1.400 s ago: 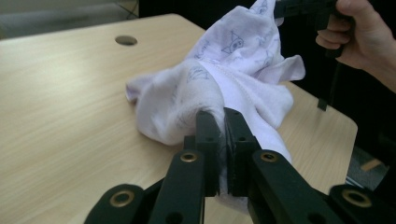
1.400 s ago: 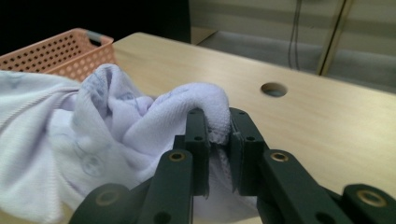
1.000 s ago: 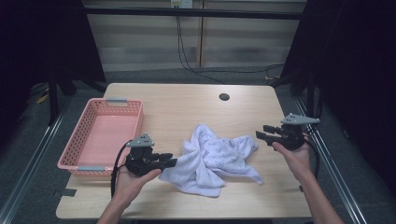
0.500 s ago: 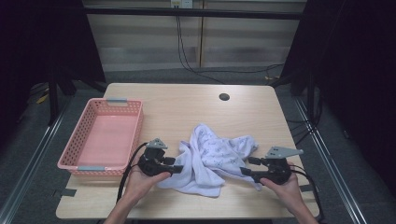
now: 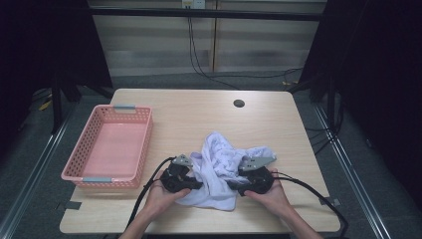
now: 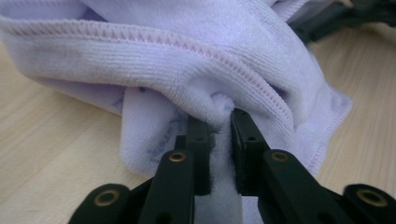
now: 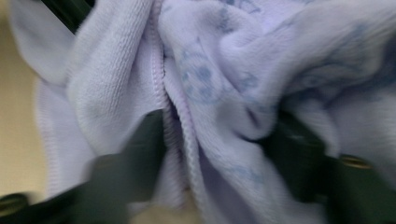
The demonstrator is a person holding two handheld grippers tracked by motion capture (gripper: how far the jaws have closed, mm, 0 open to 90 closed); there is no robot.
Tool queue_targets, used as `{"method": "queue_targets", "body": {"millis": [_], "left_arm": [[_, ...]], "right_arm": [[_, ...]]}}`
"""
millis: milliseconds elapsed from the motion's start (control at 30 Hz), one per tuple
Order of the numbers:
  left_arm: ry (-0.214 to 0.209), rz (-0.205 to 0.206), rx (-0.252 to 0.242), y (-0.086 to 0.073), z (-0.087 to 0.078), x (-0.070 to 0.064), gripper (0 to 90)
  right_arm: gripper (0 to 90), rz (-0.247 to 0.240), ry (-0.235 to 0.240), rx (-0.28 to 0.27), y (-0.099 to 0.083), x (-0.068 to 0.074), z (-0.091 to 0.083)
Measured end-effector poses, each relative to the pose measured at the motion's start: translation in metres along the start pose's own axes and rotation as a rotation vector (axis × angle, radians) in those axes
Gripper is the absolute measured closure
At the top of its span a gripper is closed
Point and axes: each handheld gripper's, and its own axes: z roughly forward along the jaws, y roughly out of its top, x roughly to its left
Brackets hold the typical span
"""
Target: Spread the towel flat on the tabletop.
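Lying crumpled near the desk's (image 5: pixel 149 107) front edge, the white towel (image 5: pixel 219 164) is pinched by the left gripper (image 6: pixel 219 128); the right gripper (image 7: pixel 219 135) has jaws apart around a fold.

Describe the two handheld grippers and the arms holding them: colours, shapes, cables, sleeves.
Both the left gripper and the right gripper are black, each topped by a grey three-cornered plate and trailing a black cable. In the left gripper view, the jaws are flat black bars with brass-coloured rivets. The forearms are bare, with no sleeves showing.

bunched lilac towel (image 7: pixel 224 93), jaws spread around folds
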Motion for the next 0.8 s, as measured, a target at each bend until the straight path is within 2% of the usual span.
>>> {"method": "queue_targets", "body": {"millis": [33,67,233,267,300,367,433,567,633,667,700,733,767,800], "left_arm": [[0.016,-0.009,-0.026,0.001,-0.006,0.001,80.9],[0.021,-0.025,-0.056,0.002,-0.016,0.004,81.0],[0.106,-0.028,-0.190,0.007,-0.061,0.008,81.3],[0.106,-0.028,-0.190,0.007,-0.061,0.008,81.4],[0.135,-0.018,-0.237,0.012,-0.080,0.007,81.4],[0.166,-0.004,-0.287,0.018,-0.099,0.005,81.4],[0.225,0.017,-0.325,0.025,-0.118,0.002,81.4],[0.279,0.044,-0.405,0.035,-0.154,-0.004,81.4],[0.307,0.065,-0.416,0.034,-0.161,-0.010,81.4],[0.289,0.075,-0.411,0.032,-0.161,-0.012,81.3],[0.248,0.077,-0.406,0.029,-0.158,-0.014,81.1],[0.213,0.081,-0.383,0.025,-0.151,-0.017,81.0],[0.172,0.082,-0.340,0.019,-0.139,-0.020,80.7],[0.151,0.088,-0.317,0.015,-0.132,-0.022,80.4]], "right_arm": [[75.2,0.019,0.006,-0.015,0.003,-0.004,-0.004],[78.2,0.055,0.025,-0.046,0.005,-0.009,-0.009],[80.3,0.085,-0.022,-0.154,0.019,-0.027,-0.043],[80.3,0.089,-0.043,-0.173,0.020,-0.032,-0.050],[80.3,0.096,-0.060,-0.187,0.022,-0.037,-0.058],[80.3,0.108,-0.097,-0.215,0.025,-0.046,-0.073],[80.3,0.111,-0.136,-0.231,0.026,-0.055,-0.088],[80.4,0.149,-0.214,-0.269,0.022,-0.074,-0.113],[80.4,0.169,-0.264,-0.270,0.017,-0.085,-0.121],[80.3,0.183,-0.282,-0.266,0.013,-0.090,-0.123],[79.5,0.200,-0.282,-0.264,0.008,-0.094,-0.125],[77.8,0.214,-0.274,-0.263,0.002,-0.097,-0.124],[74.4,0.220,-0.266,-0.252,-0.004,-0.098,-0.123],[68.9,0.226,-0.255,-0.239,-0.011,-0.097,-0.120]]}}
